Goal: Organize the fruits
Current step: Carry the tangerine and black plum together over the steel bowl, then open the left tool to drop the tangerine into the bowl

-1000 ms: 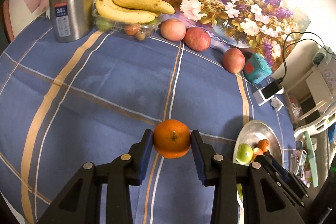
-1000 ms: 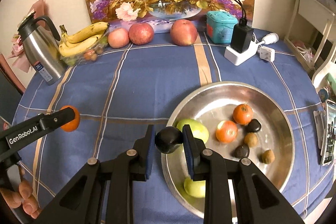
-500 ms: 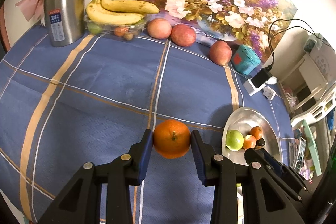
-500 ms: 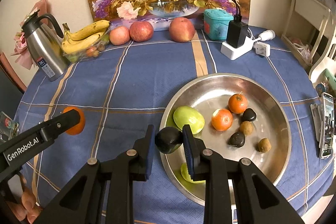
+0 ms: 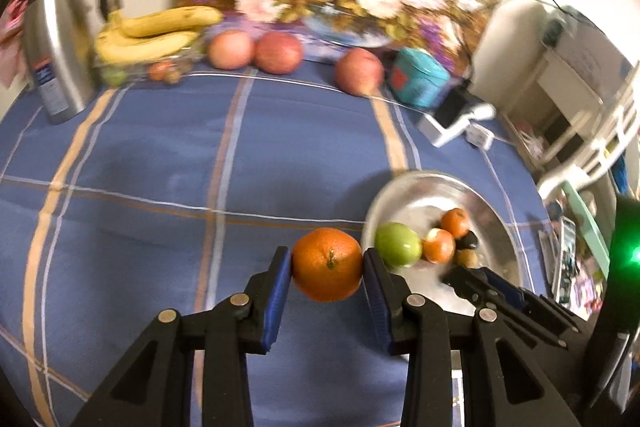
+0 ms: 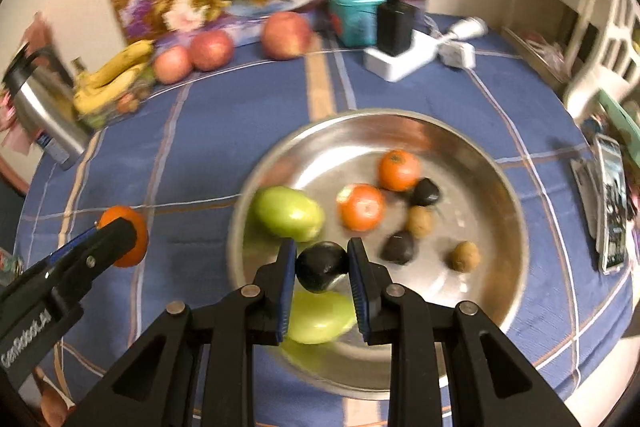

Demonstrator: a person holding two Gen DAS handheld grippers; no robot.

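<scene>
My left gripper (image 5: 327, 264) is shut on an orange (image 5: 327, 264) and holds it above the blue tablecloth just left of the steel bowl (image 5: 404, 187). My right gripper (image 6: 322, 265) is shut on a dark round fruit (image 6: 320, 265) over the bowl's (image 6: 480, 147) near left part. The bowl holds two green fruits (image 6: 288, 213), two small oranges (image 6: 360, 207) and several small dark and brown fruits (image 6: 418, 223). The left gripper with its orange (image 6: 132, 239) shows at the left of the right wrist view. Both views are motion-blurred.
At the table's back stand bananas in a clear tray (image 5: 152, 35), three red apples (image 5: 278, 53), a steel thermos (image 5: 56, 39), a teal tin (image 5: 418, 81) and a charger on a power strip (image 6: 400, 43). A phone (image 6: 610, 199) lies at the right edge.
The left gripper has carried the orange right toward the bowl. The right gripper has moved forward with the dark fruit, from the bowl's rim to over its inside.
</scene>
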